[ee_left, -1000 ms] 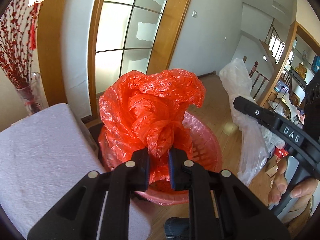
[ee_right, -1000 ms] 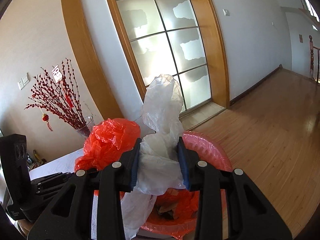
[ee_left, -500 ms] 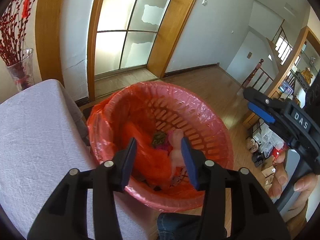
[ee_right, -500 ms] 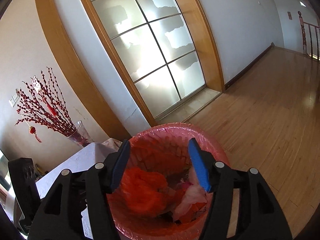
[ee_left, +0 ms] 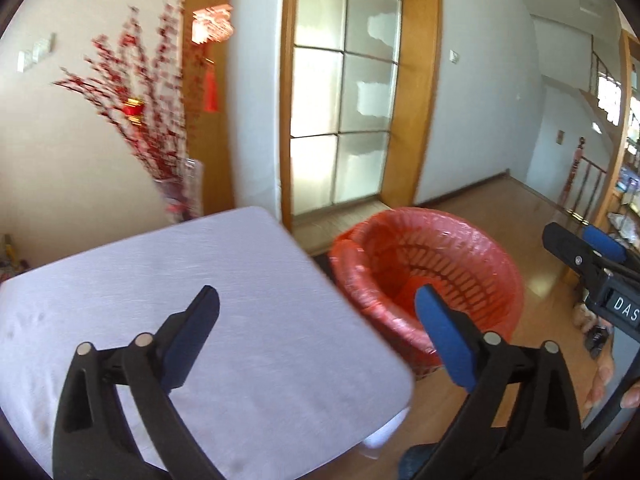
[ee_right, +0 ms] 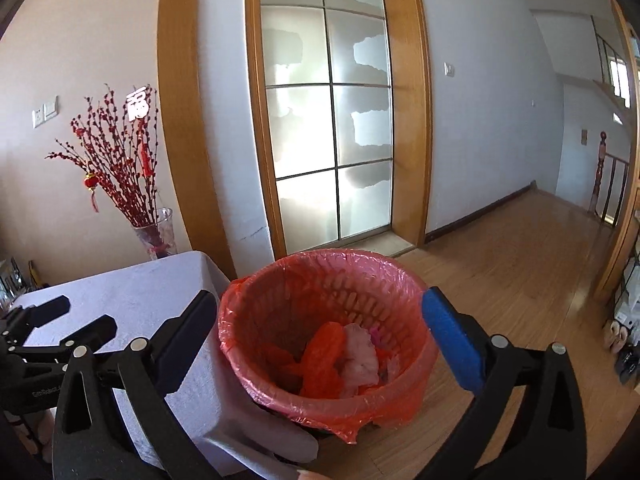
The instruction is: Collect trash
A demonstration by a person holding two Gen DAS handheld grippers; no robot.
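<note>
- White-clothed table (ee_left: 200, 320) at nine o'clock, bare; no trash visible there
- Bin (ee_right: 320, 320) dead ahead; red and white bags (ee_right: 340, 356) inside
- Left gripper (ee_left: 316, 344), right gripper (ee_right: 320, 348): jaws just spread wide, nothing between; drop looks done; next, find more trash

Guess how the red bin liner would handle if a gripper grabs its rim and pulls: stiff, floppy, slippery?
The red bin liner is probably floppy: it is thin, wrinkled film folded loosely over the basket rim. It is likely slippery, given its glossy sheen. Pulling may lift it free of the basket, since only crumpled bags weigh it down.
</note>
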